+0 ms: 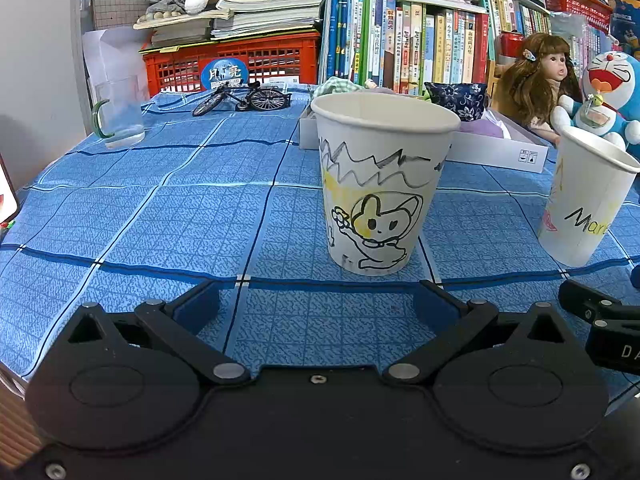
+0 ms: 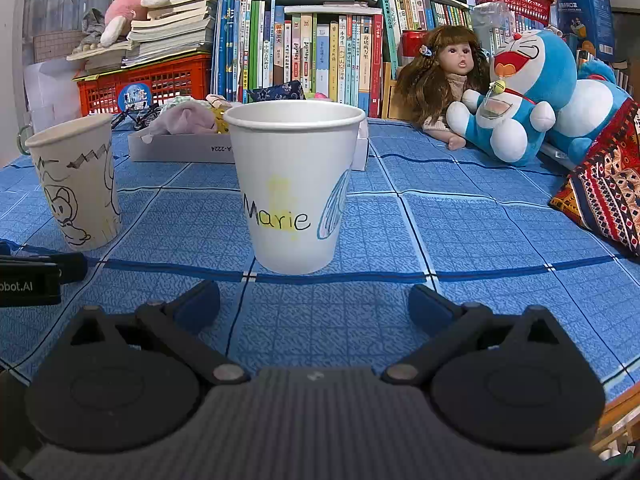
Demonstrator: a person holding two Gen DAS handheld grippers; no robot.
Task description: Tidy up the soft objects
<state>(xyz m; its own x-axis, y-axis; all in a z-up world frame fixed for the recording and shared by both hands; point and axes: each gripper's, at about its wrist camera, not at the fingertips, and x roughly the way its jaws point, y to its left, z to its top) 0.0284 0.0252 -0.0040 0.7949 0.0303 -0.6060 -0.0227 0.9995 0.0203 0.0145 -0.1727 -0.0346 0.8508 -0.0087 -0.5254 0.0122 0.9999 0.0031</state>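
The soft things are lying in the upper middle of both frames: a heap of cloth pieces is sitting in a shallow white box, probably gathered there so they stay in one place. In the left wrist view the same box is showing behind the cup, with a dark floral pouch at its far edge.

In front of it, each gripper is facing one upright paper cup. The cartoon cup is standing at centre right of the left view, and the "Marie" cup is standing at the centre of the right view. Both are empty-mouthed as far as I can tell, so they are likely waiting as receptacles.

The left gripper is resting low at the bottom of its frame, jaws spread wide, holding nothing. The right gripper is doing the same in its own view, short of its cup.

At the right of the right wrist view, a doll and a blue plush cat are leaning against the books, well apart from both grippers. The blue checked tablecloth is covering the table.
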